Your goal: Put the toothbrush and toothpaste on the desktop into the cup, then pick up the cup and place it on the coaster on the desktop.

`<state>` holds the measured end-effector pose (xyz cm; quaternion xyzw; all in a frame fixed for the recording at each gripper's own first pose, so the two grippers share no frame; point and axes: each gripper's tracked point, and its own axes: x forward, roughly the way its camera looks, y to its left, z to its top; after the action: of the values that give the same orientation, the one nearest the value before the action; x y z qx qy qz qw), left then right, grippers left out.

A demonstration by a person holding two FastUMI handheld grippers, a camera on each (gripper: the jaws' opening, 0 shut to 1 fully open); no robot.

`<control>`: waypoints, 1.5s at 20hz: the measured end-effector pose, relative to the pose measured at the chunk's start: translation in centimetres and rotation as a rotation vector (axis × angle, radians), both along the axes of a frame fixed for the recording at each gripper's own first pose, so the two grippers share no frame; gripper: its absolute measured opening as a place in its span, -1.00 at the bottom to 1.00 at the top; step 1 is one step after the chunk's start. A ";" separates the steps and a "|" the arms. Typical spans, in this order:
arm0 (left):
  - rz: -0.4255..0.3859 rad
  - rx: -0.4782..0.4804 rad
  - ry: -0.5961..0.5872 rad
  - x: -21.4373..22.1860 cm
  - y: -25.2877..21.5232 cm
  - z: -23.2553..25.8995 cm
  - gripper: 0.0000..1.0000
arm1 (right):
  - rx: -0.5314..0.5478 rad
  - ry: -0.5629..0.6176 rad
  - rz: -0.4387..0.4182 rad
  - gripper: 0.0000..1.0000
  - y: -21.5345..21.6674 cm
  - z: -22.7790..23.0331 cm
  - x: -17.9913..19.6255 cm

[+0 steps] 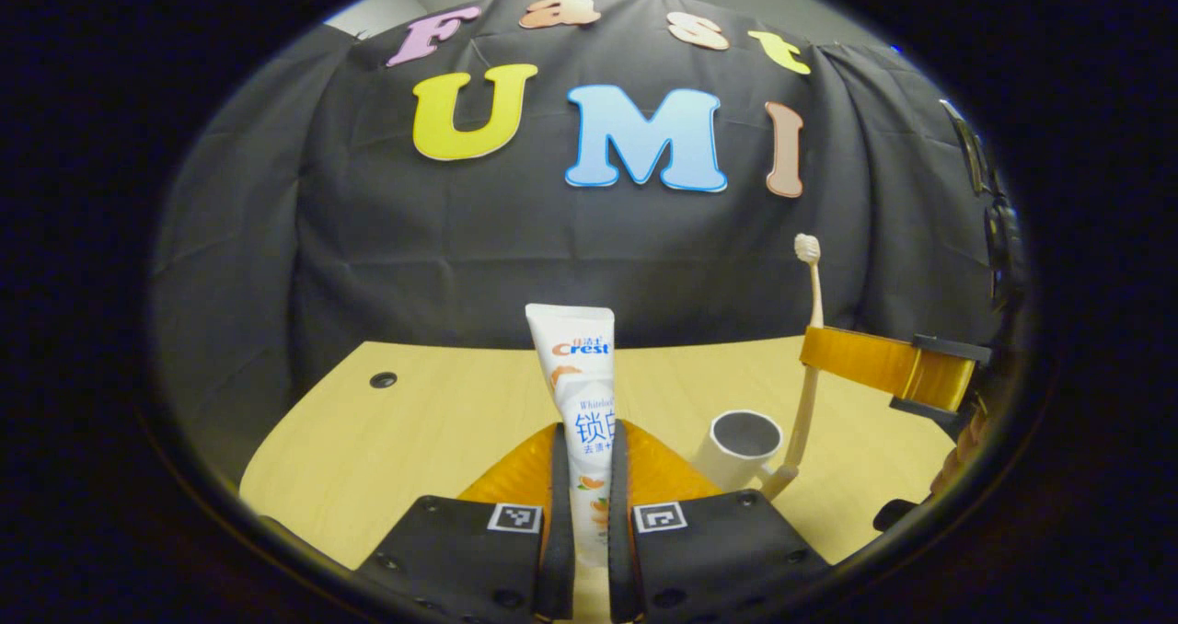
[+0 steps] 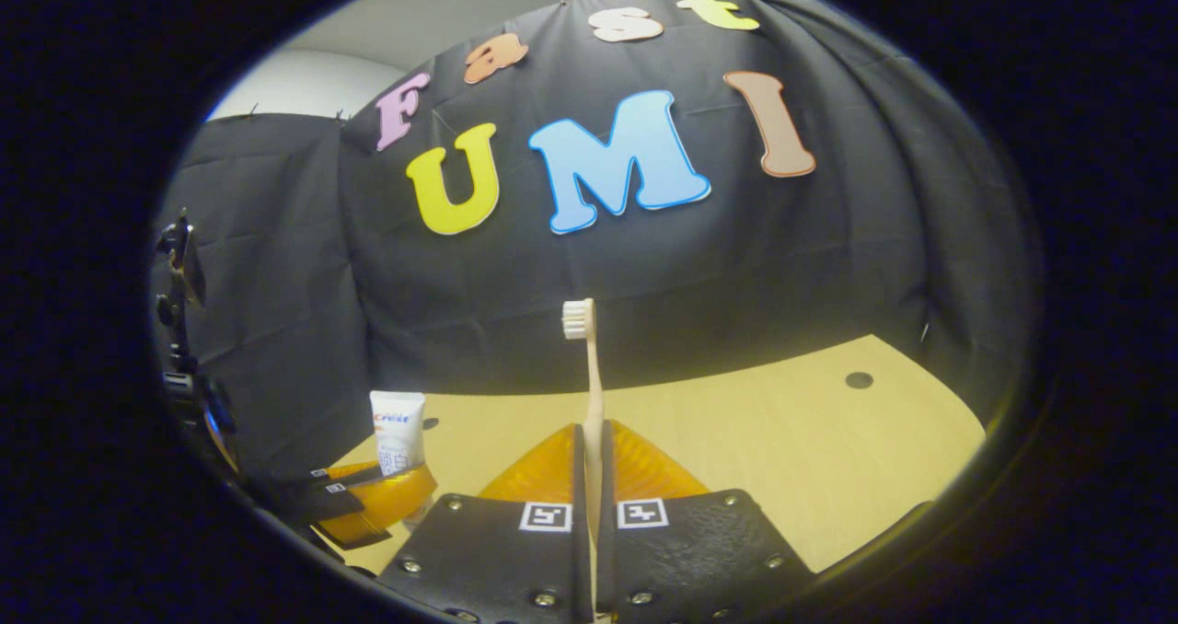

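Left gripper (image 1: pixel 589 514): my left fingers are closed down to a narrow gap and clamp the toothpaste (image 1: pixel 580 394) between them; I see the same gripper (image 2: pixel 368 500) low at the left of the right gripper view.
Toothpaste: I hold it upright, flat crimped end up, lower part hidden between the fingers; it is lifted off the worktop (image 1: pixel 414 421). In the right gripper view the tube (image 2: pixel 397 431) stands up out of the far gripper.
Right gripper (image 2: pixel 589 514): my right fingers are pressed nearly together on the toothbrush (image 2: pixel 589 375) handle; the left gripper view shows this gripper (image 1: pixel 883 366) at the right, raised above the worktop.
Toothbrush: upright in my right fingers, bristle head at the top, set against the dark cloth wall (image 2: pixel 828 265). In the left gripper view the brush (image 1: pixel 810 329) runs from above the gripper down past it, and its lower end sits just beside the cup (image 1: pixel 736 454); I cannot tell whether they touch.
Cup: white, standing on the worktop with its mouth open and facing up, between my two grippers in the left gripper view.
Worktop: pale wood with a curved edge; one dark round hole (image 1: pixel 383 380) at far left, another hole (image 2: pixel 859 380) at far right in the right gripper view.
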<state>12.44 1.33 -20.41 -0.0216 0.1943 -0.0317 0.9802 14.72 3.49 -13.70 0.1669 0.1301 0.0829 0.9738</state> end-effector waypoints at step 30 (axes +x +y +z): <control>0.006 -0.038 -0.085 4.9 -2.0 1.5 -0.58 | -0.165 0.221 0.042 0.67 0.4 -11.0 2.6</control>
<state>17.29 -0.65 -18.94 -0.0391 0.1518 -0.0334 0.9871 17.30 3.89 -24.74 0.0918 0.2465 0.0735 0.9620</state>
